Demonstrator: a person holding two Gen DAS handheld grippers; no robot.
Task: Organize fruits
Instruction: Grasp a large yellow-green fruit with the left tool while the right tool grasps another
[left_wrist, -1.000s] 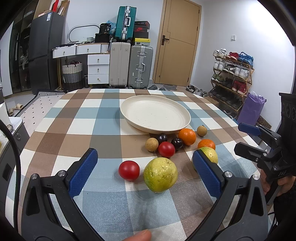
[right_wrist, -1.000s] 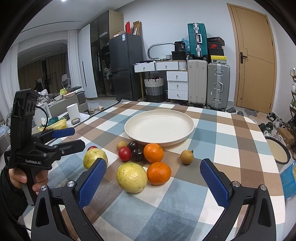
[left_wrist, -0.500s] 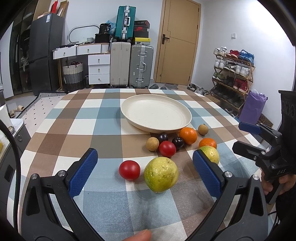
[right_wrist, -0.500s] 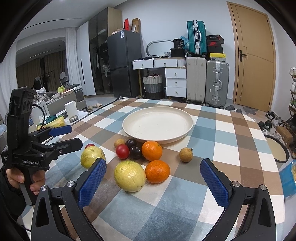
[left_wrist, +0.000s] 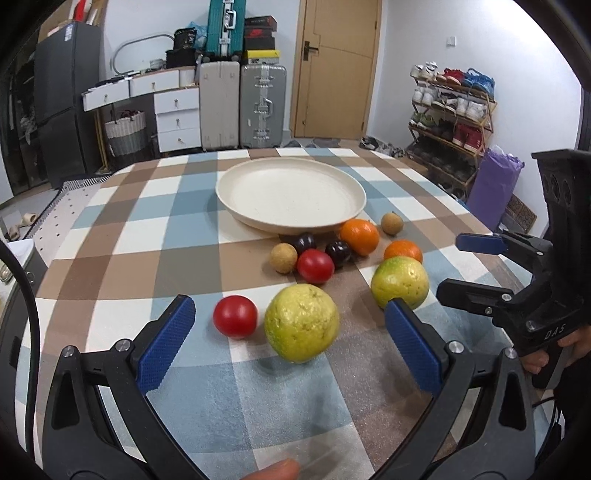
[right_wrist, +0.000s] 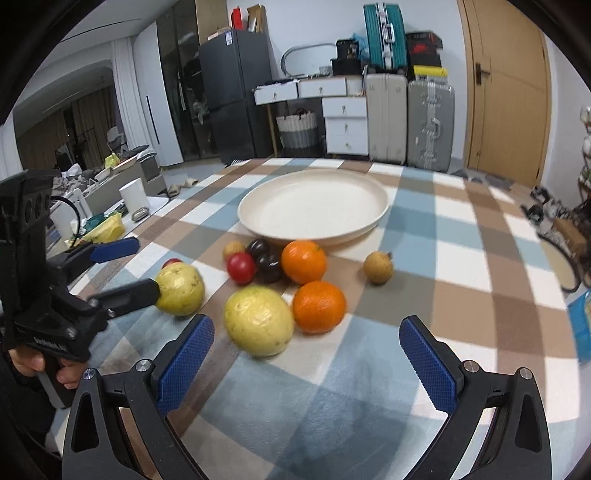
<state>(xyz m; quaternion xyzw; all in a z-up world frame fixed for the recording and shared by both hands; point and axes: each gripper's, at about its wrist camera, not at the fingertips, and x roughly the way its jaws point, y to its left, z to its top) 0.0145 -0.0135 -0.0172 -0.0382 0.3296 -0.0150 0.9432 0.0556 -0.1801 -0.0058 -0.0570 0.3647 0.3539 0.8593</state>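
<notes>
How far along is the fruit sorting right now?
Nothing looks done yet: the plate is bare. Nothing is in hand either; the left claw and the right claw are both open, each near a guava. Everything is left: two guavas, two oranges, two tomatoes, two dark plums and two longans all sit on the tablecloth in front of the plate.

Red tomato (right_wrist: 172, 262) mostly hidden behind guava (right_wrist: 180, 290) (right view).

One plate (left_wrist: 290, 218), two guavas (left_wrist: 301, 323), two oranges (left_wrist: 359, 236), two tomatoes (left_wrist: 235, 316), two plums (left_wrist: 338, 252), two longans (left_wrist: 283, 257)
</notes>
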